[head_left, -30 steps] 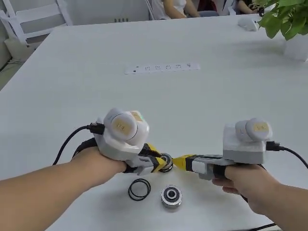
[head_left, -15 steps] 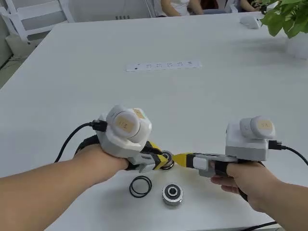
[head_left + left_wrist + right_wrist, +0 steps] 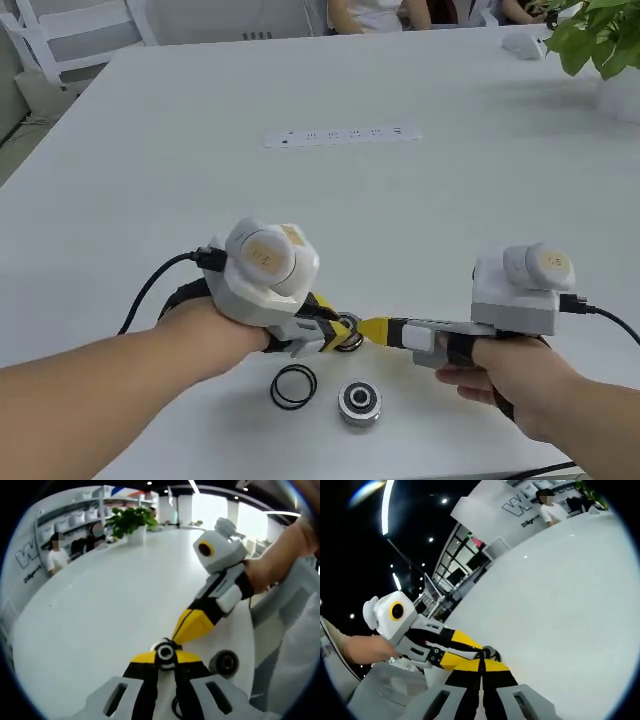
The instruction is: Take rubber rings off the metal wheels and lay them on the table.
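Note:
My left gripper (image 3: pixel 337 336) is shut on a small metal wheel (image 3: pixel 347 332), held just above the table; its yellow-tipped jaws (image 3: pixel 165 656) clamp the wheel (image 3: pixel 165 652) from both sides. The right gripper (image 3: pixel 369 330) comes in from the right, shut, with its tips pinching the black rubber ring at the wheel's rim (image 3: pixel 490 654). The right gripper's tips (image 3: pixel 186 630) also show meeting the wheel in the left gripper view. Two loose black rubber rings (image 3: pixel 293 386) lie on the table in front of the left hand. A second metal wheel (image 3: pixel 359 402) lies beside them.
A white power strip (image 3: pixel 340 135) lies across the middle of the white table (image 3: pixel 420 220). A potted plant (image 3: pixel 600 45) stands at the far right corner. People sit beyond the far edge. Cables trail from both grippers.
The head camera has shifted a little. Both grippers stay joined at the held wheel, and the rings and spare wheel on the table have not moved.

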